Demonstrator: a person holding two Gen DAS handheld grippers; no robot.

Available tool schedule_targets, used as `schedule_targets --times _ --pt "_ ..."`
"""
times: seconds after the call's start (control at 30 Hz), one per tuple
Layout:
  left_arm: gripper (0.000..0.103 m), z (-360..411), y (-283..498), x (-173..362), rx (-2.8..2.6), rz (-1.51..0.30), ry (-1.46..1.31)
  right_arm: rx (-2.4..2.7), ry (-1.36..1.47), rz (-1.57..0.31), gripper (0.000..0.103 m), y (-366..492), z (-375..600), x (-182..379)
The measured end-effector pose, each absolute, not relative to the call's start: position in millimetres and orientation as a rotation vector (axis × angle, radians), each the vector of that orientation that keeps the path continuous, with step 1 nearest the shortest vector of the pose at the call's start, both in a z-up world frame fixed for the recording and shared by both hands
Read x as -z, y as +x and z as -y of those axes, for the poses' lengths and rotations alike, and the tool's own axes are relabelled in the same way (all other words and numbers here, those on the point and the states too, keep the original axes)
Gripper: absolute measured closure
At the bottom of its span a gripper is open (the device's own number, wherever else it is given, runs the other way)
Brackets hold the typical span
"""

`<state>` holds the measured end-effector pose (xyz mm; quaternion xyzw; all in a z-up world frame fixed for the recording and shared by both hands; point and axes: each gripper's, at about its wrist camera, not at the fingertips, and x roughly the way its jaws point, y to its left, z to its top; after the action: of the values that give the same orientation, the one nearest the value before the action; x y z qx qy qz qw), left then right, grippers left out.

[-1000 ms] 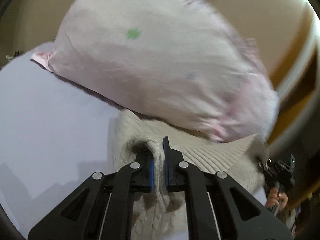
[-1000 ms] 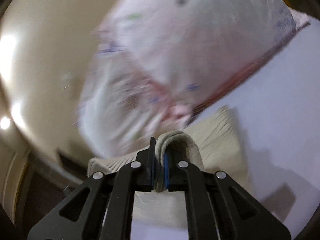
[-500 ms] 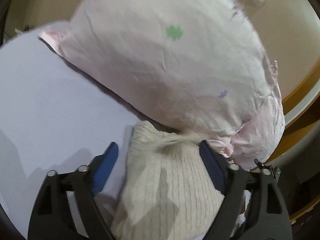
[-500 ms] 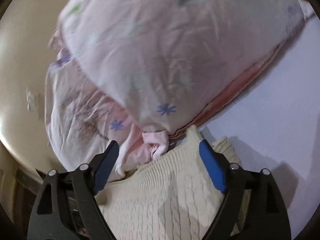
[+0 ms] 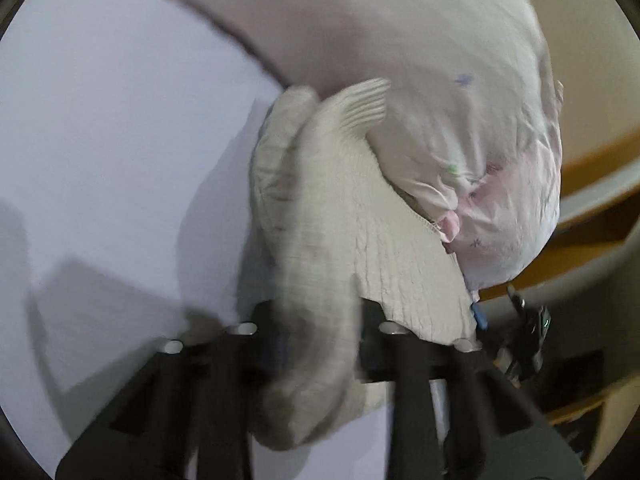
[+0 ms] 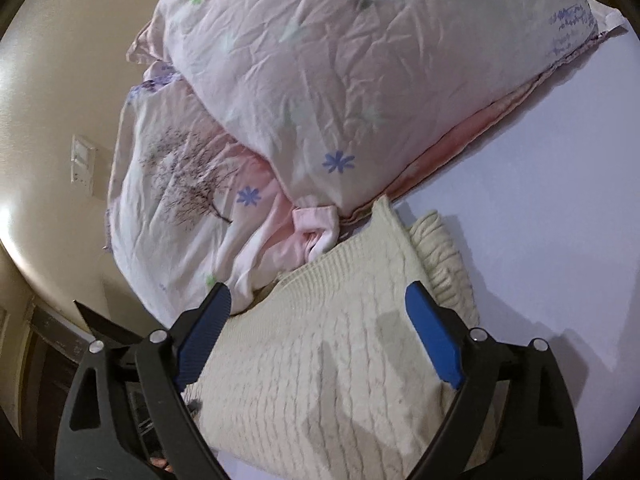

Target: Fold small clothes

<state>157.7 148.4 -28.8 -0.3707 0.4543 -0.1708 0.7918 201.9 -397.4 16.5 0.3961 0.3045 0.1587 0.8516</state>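
Cream cable-knit sweater (image 6: 344, 364) lies on the pale lavender bed sheet (image 6: 560, 184), its far edge touching the pillow (image 6: 340, 80). Ribbed cuff or hem shows at the sweater's far right, just beside the pillow's near corner.

Right gripper (image 6: 318, 336): fingers wide apart, blue pads on both, spread over the flat knit with nothing between them. Whether they touch the fabric cannot be told. Shadows of the fingers fall on the knit.

Left gripper (image 5: 316, 336): view blurred. A thick roll of the sweater (image 5: 320, 216) runs up from between the black fingers (image 5: 240, 344); fingers look clamped on the fabric, which bunches and hangs below them at the near edge. Ribbed end (image 5: 360, 104) of the knit stands up at the far side, against the pillow (image 5: 420, 60). The rest of the sweater fans out to the right, flat, its edge running beneath the pillow's lower corner.

Pillow is pink-white, wrinkled, printed with small blue and green flowers; a second cushion (image 6: 172, 184) with a tree print sits under it to the left, against a beige wall (image 6: 52, 100). Light switch plate (image 6: 82, 166) on that wall. Sheet (image 5: 100, 120) in the left view carries grey shadows near the gripper.
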Motion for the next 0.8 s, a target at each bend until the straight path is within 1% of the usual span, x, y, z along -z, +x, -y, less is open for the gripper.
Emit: schedule_targets --times 0.07,0.13,0.2,0.23,0.33,0.4,0.5,0.53,0.6,0.63,0.7,0.73,0.77,0.8 --pt "0.085 -147.3 156.2 17.6 0.386 -0.942 -0.825 -0.352 0.836 -0.631 0.014 194.5 400.6 -20.7" --pt "0.086 -139.3 153.7 -7.5 0.437 -0.883 -0.809 -0.360 0.829 -0.603 0.014 184.4 406.0 -28.4" --pt "0.086 -111.3 154.9 -44.8 0.498 -0.826 -0.737 -0.359 0.822 -0.570 0.014 173.5 415.4 -35.8" --pt "0.086 -87.1 157.0 -65.8 0.552 -0.798 -0.695 -0.356 0.822 -0.546 0.014 166.0 422.0 -40.0" --pt "0.086 -7.1 167.0 -96.7 0.709 -0.773 -0.591 -0.329 0.823 -0.495 0.014 147.5 438.5 -47.4" --pt "0.086 54.2 175.3 -96.5 0.804 -0.797 -0.529 -0.292 0.804 -0.484 0.014 138.3 448.1 -48.8" --pt "0.084 151.9 190.1 -72.6 0.837 -0.871 -0.377 -0.234 0.829 -0.500 0.014 132.9 465.6 -40.5" --pt "0.084 191.4 195.8 -55.7 0.841 -0.931 -0.313 -0.220 0.838 -0.515 0.014 133.2 469.6 -37.1" --pt "0.084 220.5 198.7 -39.1 0.926 -1.028 -0.345 -0.193 0.834 -0.545 0.014 134.2 476.1 -34.4" --pt "0.084 222.7 197.2 -38.3 1.002 -1.043 -0.399 -0.185 0.822 -0.561 0.014 133.8 479.2 -34.6" --pt "0.083 201.2 185.8 -58.6 1.102 -0.945 -0.457 -0.190 0.804 -0.575 0.013 133.5 484.0 -35.9" --pt "0.077 187.4 182.6 -66.9 1.094 -0.896 -0.454 -0.205 0.797 -0.590 0.009 136.2 485.4 -36.5" --pt "0.058 159.9 178.7 -77.9 1.049 -0.825 -0.455 -0.223 0.798 -0.611 0.008 139.8 484.3 -35.3" --pt "0.046 140.4 178.4 -82.7 0.988 -0.794 -0.452 -0.241 0.798 -0.633 0.006 143.9 481.5 -33.5"
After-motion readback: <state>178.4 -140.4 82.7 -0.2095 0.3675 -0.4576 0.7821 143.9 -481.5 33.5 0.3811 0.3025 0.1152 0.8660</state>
